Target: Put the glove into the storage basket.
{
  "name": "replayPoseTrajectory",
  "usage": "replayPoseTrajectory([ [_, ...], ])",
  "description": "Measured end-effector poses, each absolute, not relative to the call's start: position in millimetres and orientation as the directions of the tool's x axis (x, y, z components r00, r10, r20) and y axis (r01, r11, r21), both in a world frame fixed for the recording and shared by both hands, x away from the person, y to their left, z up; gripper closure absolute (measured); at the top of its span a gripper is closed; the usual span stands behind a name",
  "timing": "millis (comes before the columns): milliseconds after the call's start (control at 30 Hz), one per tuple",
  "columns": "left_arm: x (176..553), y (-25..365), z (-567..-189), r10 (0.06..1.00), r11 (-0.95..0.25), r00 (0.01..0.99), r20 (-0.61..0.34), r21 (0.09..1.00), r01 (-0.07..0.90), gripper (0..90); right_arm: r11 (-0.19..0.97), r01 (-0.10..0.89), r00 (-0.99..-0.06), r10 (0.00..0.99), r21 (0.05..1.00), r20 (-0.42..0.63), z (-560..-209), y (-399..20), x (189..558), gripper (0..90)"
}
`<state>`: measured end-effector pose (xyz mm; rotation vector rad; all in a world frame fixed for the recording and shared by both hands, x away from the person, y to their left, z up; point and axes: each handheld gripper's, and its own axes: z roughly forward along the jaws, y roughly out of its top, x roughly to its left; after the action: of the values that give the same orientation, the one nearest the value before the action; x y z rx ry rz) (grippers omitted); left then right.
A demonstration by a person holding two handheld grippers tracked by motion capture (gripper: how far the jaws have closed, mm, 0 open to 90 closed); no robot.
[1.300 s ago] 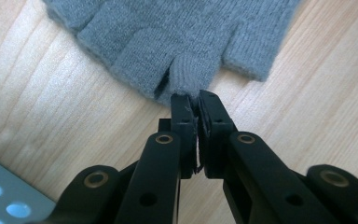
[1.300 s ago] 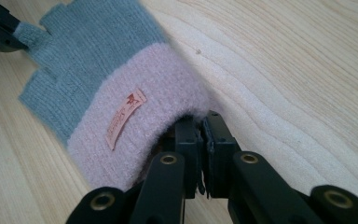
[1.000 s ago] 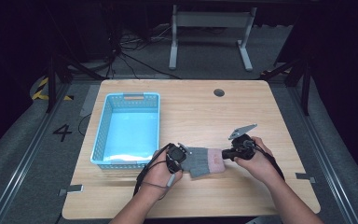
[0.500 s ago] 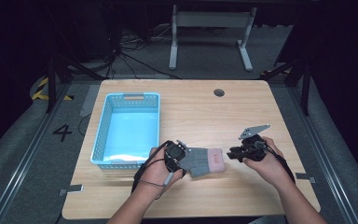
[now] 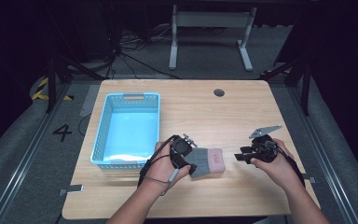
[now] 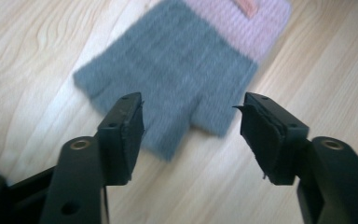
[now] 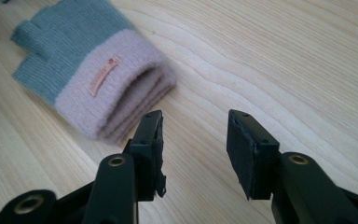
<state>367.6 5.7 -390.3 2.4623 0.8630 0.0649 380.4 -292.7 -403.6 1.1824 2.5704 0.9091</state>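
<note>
Your wooden bench [image 5: 186,100] carries a blue basket [image 5: 101,135] at its left; dark floor surrounds it. The grey-and-pink glove [image 5: 207,160] lies flat between your hands, long axis left-right, pink cuff rightward. Your left claw [image 6: 191,133] and right claw [image 7: 193,149] have just been opening; both stand apart, gripping nothing.

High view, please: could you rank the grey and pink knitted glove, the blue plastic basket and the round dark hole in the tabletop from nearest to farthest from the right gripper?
1. Grey and pink knitted glove: just left of the right gripper, flat on the table.
2. Round dark hole in the tabletop: farther back, near the far edge.
3. Blue plastic basket: far left side.
</note>
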Motion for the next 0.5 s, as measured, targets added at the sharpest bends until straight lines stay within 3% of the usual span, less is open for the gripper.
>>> replayPoseTrajectory([
  [200, 380, -4, -393, 0.580, -0.645, 0.802, -0.141, 0.522, 0.558, 34.3, 0.490, 0.634, -0.658, 0.748, 0.598, 0.086, -405, -302, 375, 53.9],
  [500, 398, -26, -412, 0.574, -0.685, 0.812, -0.106, 0.481, 0.547, 30.7, 0.485, 0.630, -0.661, 0.745, 0.606, 0.090, -408, -310, 369, 51.9],
])
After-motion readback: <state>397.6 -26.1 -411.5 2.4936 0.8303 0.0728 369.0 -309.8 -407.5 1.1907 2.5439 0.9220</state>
